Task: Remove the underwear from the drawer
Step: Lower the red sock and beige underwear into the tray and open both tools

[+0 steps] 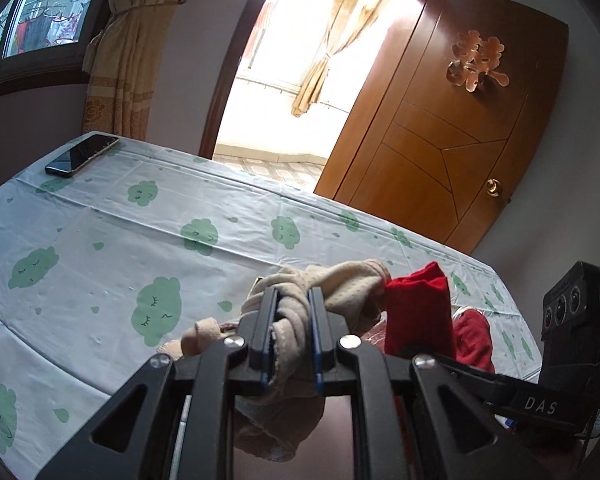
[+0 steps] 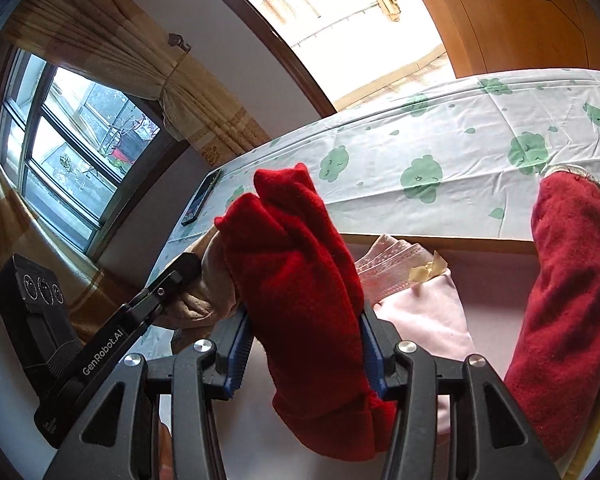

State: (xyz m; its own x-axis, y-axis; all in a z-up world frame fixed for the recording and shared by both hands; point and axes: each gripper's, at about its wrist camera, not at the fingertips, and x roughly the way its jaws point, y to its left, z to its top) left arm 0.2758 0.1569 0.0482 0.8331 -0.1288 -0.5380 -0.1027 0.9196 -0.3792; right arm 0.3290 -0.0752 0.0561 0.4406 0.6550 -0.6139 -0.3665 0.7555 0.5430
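Spreading across both views: a bed sheet printed with green clouds, reaching back toward a wooden door and a curtained window. Running below the sheet's edge: the open drawer, still holding pink folded underwear. Draping over the drawer's right edge: another red piece. Clamping a bunched red garment, the right gripper, cloth filling the gap between its blue pads. Pinching a beige garment between its narrow jaws, the left gripper, cloth hanging just above the drawer. Lying far off on the sheet: a phone.
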